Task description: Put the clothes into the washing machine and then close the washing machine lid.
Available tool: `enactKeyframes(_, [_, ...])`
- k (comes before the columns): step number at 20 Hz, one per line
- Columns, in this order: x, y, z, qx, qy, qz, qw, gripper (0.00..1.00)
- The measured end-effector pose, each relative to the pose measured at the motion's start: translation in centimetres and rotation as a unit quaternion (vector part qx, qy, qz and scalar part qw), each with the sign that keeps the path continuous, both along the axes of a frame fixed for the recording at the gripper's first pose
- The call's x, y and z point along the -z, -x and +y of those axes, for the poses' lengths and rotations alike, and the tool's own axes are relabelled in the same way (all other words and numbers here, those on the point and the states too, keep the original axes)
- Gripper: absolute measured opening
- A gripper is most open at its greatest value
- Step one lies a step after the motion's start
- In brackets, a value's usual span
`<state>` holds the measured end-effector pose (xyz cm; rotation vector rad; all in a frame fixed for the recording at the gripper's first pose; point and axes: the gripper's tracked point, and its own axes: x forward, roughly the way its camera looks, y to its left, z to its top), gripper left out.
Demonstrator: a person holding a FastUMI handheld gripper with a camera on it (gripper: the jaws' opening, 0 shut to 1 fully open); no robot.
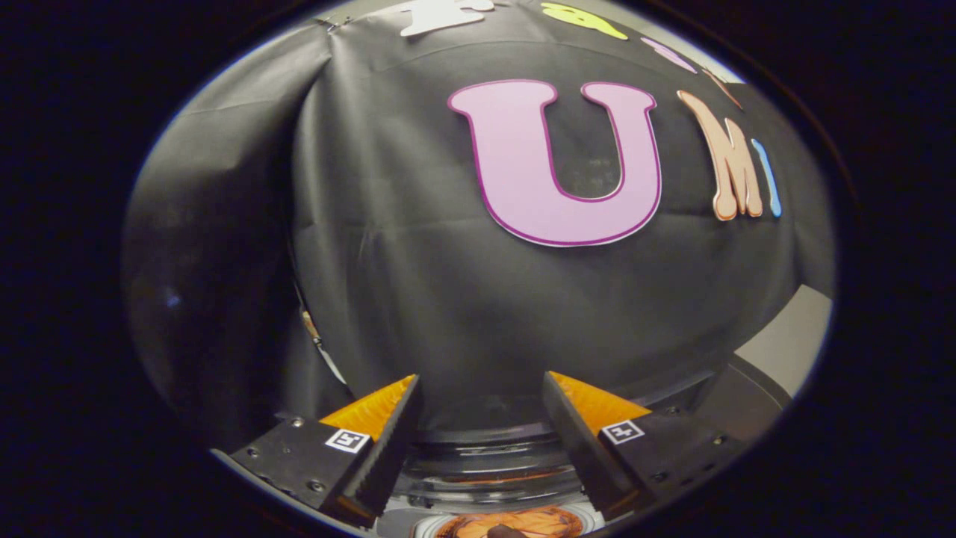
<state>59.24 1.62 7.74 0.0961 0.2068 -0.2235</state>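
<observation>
Claw (482, 388) held level, its 2 fingers apart, above the washing machine (493, 456) holding orange clothes (515, 523).

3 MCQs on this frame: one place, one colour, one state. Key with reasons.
1. Where is the orange cloth?
A. Pinned to the wall
B. Low between the fingers, in the round opening
C. Draped over one finger

2. What colour is the booth wall?
A. White
B. Black
C. Green

3. What state is the tool in?
A. Open, holding nothing
B. Shut on the cloth
C. Shut on the lid

Key: B, the cloth lies inside the washer's rim under the gap; B, dark fabric spans the background; A, the fingers stand wide apart with nothing between the tips.
</observation>
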Motion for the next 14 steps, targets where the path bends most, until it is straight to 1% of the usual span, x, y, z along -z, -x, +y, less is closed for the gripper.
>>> enactKeyframes(3, [1.8,-0.1,-0.8,0.006,0.027,0.037,0.999,0.97])
enactKeyframes(5, [1.8,-0.5,-0.8,0.000,0.026,0.033,0.999,0.99])
enactKeyframes(7, [1.9,-0.4,-0.6,-0.009,0.018,0.046,0.999,0.98])
enactKeyframes(9, [2.0,-0.1,-0.6,-0.011,0.019,0.051,0.998,0.96])
enactKeyframes(12, [2.1,-0.2,-0.6,-0.009,0.020,0.050,0.999,0.96])
enactKeyframes(14, [2.1,0.0,-0.6,-0.009,0.019,0.062,0.998,0.96])
